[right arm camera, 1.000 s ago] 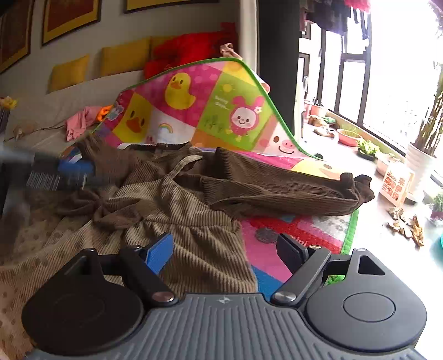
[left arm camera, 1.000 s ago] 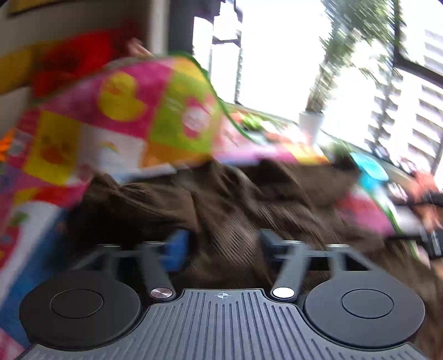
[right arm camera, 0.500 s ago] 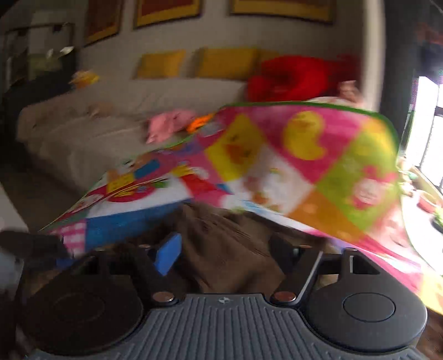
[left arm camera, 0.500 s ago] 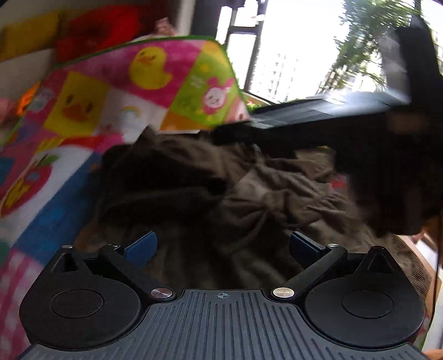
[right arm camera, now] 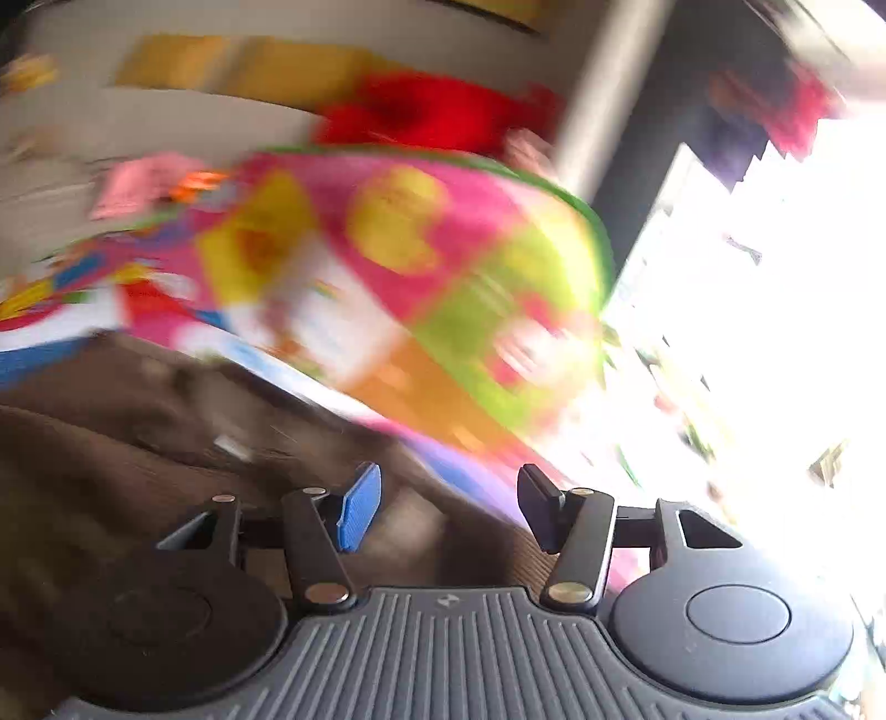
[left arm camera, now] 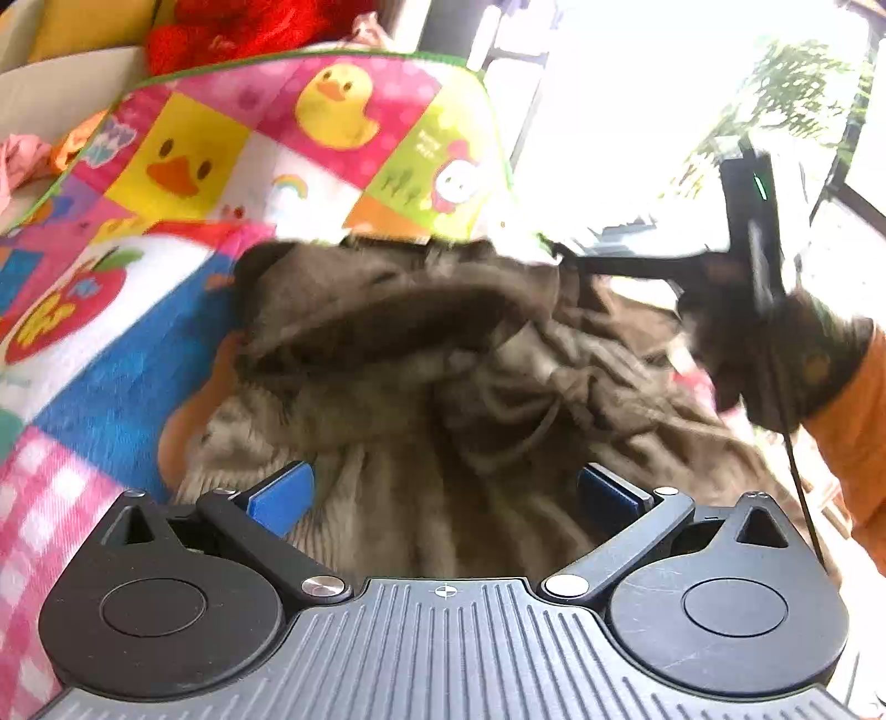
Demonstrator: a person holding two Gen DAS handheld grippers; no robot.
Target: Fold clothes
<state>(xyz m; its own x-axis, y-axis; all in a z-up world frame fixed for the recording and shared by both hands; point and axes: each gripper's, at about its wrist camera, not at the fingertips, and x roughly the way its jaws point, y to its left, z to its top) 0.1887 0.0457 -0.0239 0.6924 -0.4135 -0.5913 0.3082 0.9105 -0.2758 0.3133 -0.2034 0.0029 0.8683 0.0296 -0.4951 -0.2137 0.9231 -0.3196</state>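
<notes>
A rumpled brown corduroy garment [left arm camera: 421,387] lies on a colourful play mat [left arm camera: 111,310]. My left gripper [left arm camera: 443,493] is open and empty just above the garment's ribbed near part. The right gripper shows in the left wrist view [left arm camera: 559,260], reaching in over the garment's far edge from the right. In the blurred right wrist view, my right gripper [right arm camera: 448,504] is open over the brown garment [right arm camera: 138,443], with nothing between its fingers.
The mat's far edge [right arm camera: 443,266] curls up against a sofa with yellow cushions [right arm camera: 249,66] and a red plush [left arm camera: 249,27]. A pink cloth [right arm camera: 138,183] lies on the sofa. Bright windows are at the right. An orange sleeve [left arm camera: 853,421] is at the right.
The left gripper opened wide from nearly shut a second ago. The right gripper swung fast to the garment's far side; its view is motion-blurred. The garment has shifted and bunched.
</notes>
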